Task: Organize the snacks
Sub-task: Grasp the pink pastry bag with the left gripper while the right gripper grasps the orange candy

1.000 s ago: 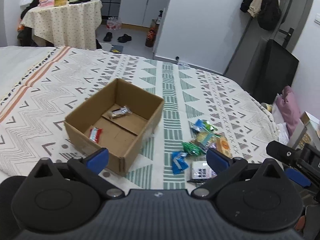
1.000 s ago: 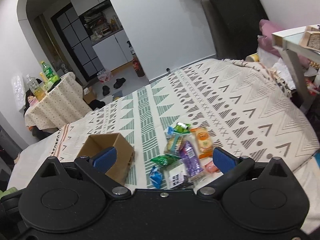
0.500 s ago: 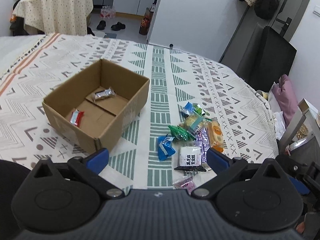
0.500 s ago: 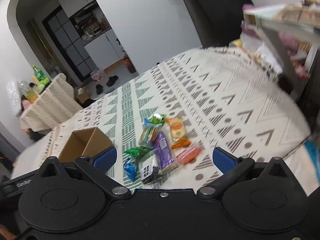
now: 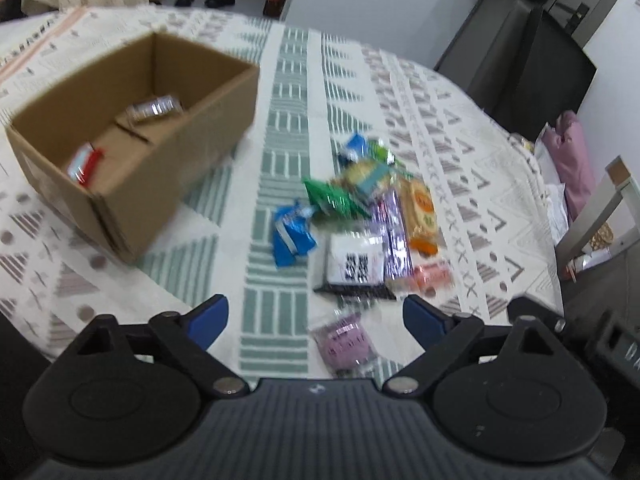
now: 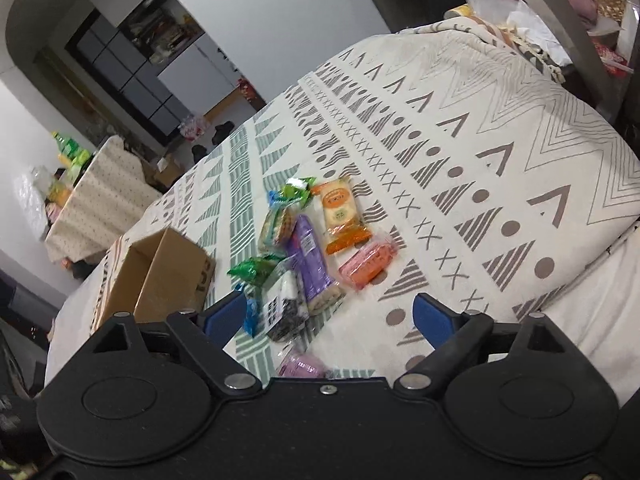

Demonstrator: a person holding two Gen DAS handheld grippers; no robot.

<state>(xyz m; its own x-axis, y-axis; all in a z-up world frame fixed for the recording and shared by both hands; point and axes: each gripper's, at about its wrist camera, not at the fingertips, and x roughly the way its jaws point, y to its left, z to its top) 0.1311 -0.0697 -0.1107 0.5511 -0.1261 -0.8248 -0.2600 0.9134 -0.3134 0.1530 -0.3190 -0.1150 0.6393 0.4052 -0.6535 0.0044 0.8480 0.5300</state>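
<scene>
Approach step: your left gripper [image 5: 316,316] and right gripper [image 6: 330,316], empty, jaws wide but just narrowing, hover over the snack pile [image 5: 368,220] beside the cardboard box [image 5: 168,168]. Next, centre on one packet, perhaps the pink packet [image 5: 346,342].

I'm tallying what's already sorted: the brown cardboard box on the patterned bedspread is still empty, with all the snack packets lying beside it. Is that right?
Not quite. The brown cardboard box is not empty: the left wrist view shows a red-and-white packet and a silvery wrapped snack lying on its floor. The rest of the snack packets do lie beside it on the patterned bedspread.
</scene>
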